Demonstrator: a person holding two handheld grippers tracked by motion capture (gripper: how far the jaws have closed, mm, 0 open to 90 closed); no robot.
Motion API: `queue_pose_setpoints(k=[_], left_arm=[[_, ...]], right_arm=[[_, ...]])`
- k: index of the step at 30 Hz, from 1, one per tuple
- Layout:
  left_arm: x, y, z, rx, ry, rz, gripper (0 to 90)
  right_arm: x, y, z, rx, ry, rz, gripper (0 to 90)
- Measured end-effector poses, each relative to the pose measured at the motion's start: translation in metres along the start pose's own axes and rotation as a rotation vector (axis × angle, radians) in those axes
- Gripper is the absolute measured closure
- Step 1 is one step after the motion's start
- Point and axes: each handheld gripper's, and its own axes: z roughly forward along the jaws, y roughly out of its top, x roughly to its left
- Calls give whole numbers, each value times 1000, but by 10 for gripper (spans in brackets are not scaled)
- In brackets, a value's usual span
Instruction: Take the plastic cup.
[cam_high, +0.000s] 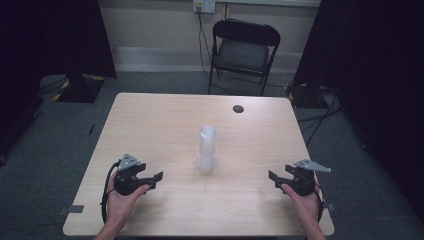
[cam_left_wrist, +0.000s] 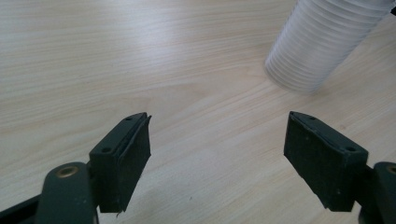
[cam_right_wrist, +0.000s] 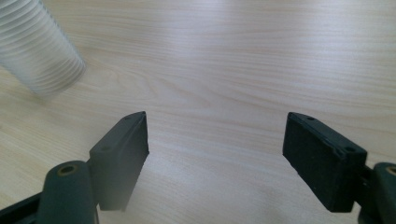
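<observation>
Translucent white plastic: we see a stack of cups (cam_high: 206, 150) standing upside down, many thin cups nested one in another, so its wall shows fine rings along the whole height.
Shape of the stack: a tall tapered tube, wider at the bottom where the rims meet the wood, rounded at the top; in the high view it looks upright.
Place of the stack: it stands on the table (cam_high: 150, 120), about the middle of the top, between the two grippers and well apart from both.
Stack in the gripper views: in the left gripper view it (cam_left_wrist: 322, 42) is at the upper right, in the right gripper view it (cam_right_wrist: 37, 51) is at the upper left, slightly blurred.
Table: pale wood with a fine grain, matt, with rounded corners; a small dark round cap (cam_high: 238, 108) sits near the far edge.
Left gripper (cam_high: 152, 180): black, with a grey three-cornered plate on top; we see its jaws spread apart, with bare wood between them.
Right gripper (cam_high: 276, 179): the same build; its jaws also stand wide and grasp nothing.
Pads: flat, dark and rubbery (cam_left_wrist: 135, 154).
Writing: we can read no brand or label on the cups.
</observation>
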Motion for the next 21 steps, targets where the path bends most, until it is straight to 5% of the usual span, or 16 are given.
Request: queue_pose_setpoints(k=[4,11,21], left_arm=[[-6,0,5,5,-5,38,226],[-11,0,4,3,-22,37,223],[-29,15,-10,-63,-88,91,178]], right_arm=[[-2,0,1,5,11,12,239],[0,1,2,5,40,7,242],[15,0,-1,21,64,-24,246]])
